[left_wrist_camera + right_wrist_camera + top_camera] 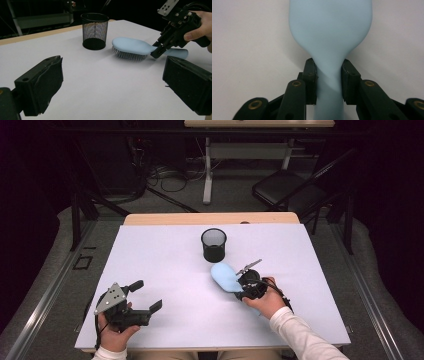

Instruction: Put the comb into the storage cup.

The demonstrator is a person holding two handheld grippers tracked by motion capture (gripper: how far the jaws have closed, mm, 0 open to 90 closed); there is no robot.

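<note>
**Blue hairbrush clamped at the neck, left gripper idle**

Surface: a pale, flat sheet (165, 270) over a wooden top, its wood edge showing along the far side. Room beyond is dark; grey carpet, a tangle of cables, a white desk leg and a black chair (285, 187) behind the far edge.

High view: black mesh cup (214, 245) stands upright near the middle of the far half. The light blue hairbrush (225, 276) lies just in front of it and slightly right, apart from the cup, head toward the cup. The right gripper (245, 282) sits at the brush's near end, a hand behind it. The left gripper (145, 296) is at the near left corner, well apart from the brush, grey three-cornered plate on top.

Left gripper view: gives the side profile the high view lacks. The brush lies bristles down, head resting on the surface, handle end sticking out past the right gripper toward the hand. Mesh cup stands just behind the brush head.

Right gripper view: close look along the brush's smooth back, where the head narrows into the handle.

Jaws: right jaws part-closed, both pads (310, 80) pressed against either side of the narrow neck, clamped on the hairbrush. Left jaws stand wide apart, nothing between them but bare surface.
</note>
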